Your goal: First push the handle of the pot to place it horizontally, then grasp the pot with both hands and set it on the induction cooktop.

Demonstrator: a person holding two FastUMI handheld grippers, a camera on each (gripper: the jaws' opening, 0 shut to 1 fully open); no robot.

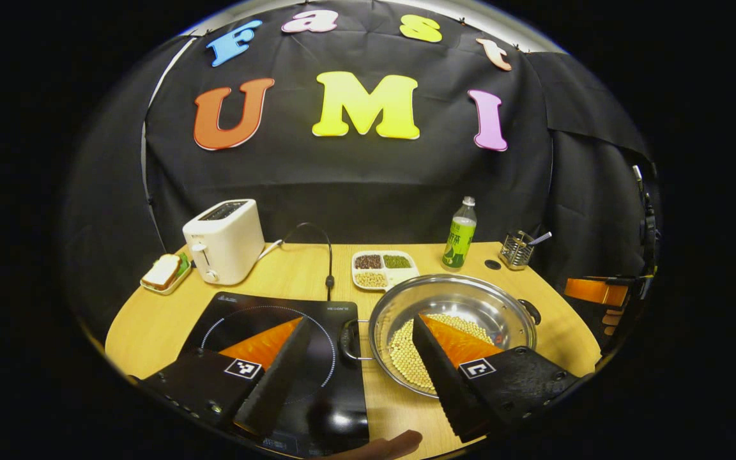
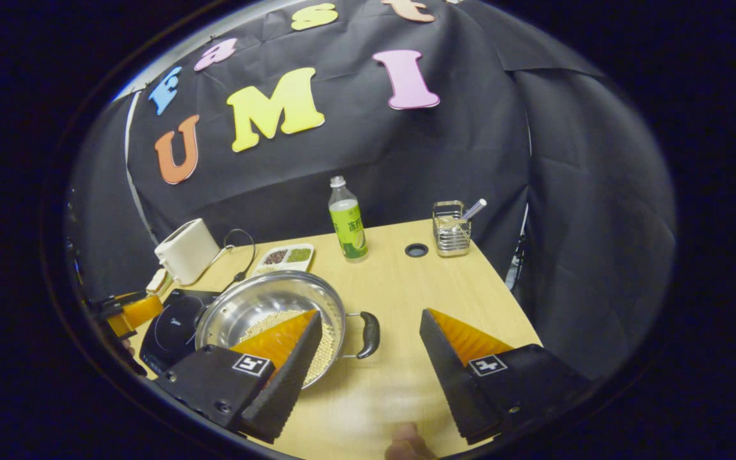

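Surface: a light wooden table (image 1: 151, 326) against a black cloth wall. On it at the far side are a white toaster (image 1: 224, 239), a divided dish of grains (image 1: 383, 268), a green bottle (image 1: 460, 235) and a wire holder (image 1: 516, 249). The black induction cooktop (image 1: 266, 332) lies near left. The steel pot (image 1: 454, 300), holding pale beans, stands on the table just right of the cooktop, with one black handle (image 1: 347, 338) toward it and another handle (image 2: 368, 333) opposite. The left gripper (image 1: 361, 342) and the right gripper (image 2: 371, 332) are both released, jaws spread, each straddling a handle without contact.

The left gripper's fingers (image 1: 435, 358) hide part of the pot (image 1: 470, 300) and cooktop (image 1: 342, 396)
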